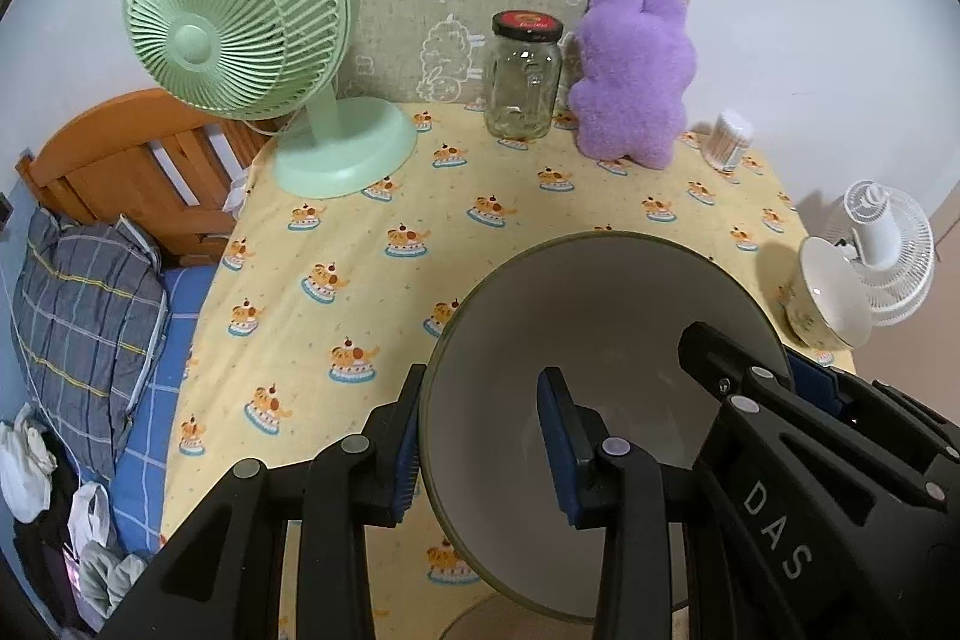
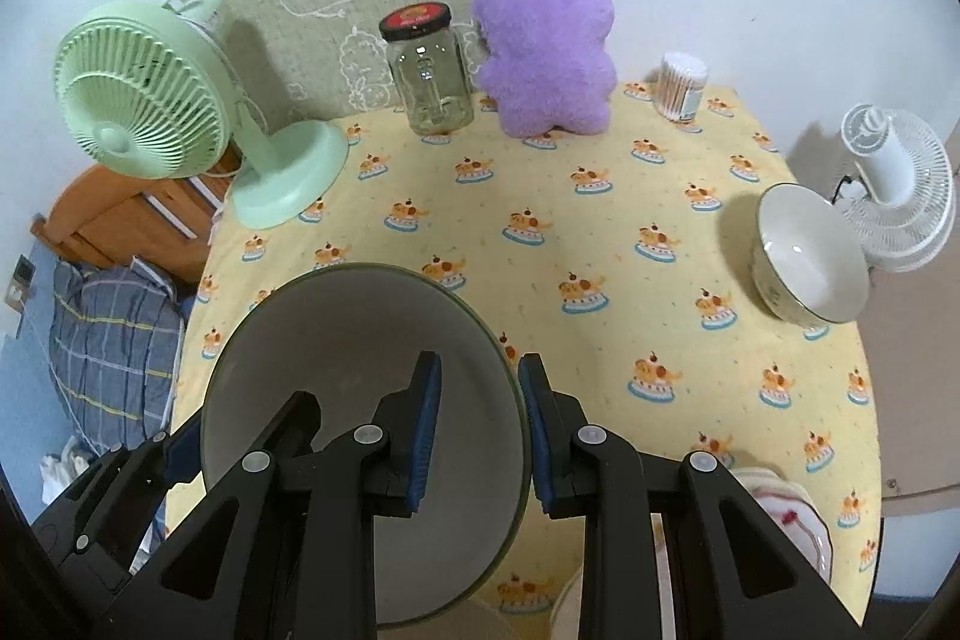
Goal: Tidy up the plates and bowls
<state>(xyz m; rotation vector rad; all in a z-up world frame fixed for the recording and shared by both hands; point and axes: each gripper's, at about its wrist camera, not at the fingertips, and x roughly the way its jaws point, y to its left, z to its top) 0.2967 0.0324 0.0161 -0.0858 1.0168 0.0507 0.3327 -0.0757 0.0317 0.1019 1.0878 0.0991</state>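
**Grey bowl held by two rims above the desk**

Grey bowl [image 1: 600, 328], tilted over the desk's [image 1: 384, 244] near edge, is pinched on opposite rims by the left gripper [image 1: 480, 436] and right gripper [image 2: 480, 430]. Uneven pull could slip it. A white bowl [image 2: 810, 256] waits at the right edge; jar [image 2: 429, 70], plush [image 2: 543, 40] and fan [image 2: 150, 100] line the far edge.

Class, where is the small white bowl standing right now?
The small white bowl stands near the table's right edge in both views, just in front of the white fan.
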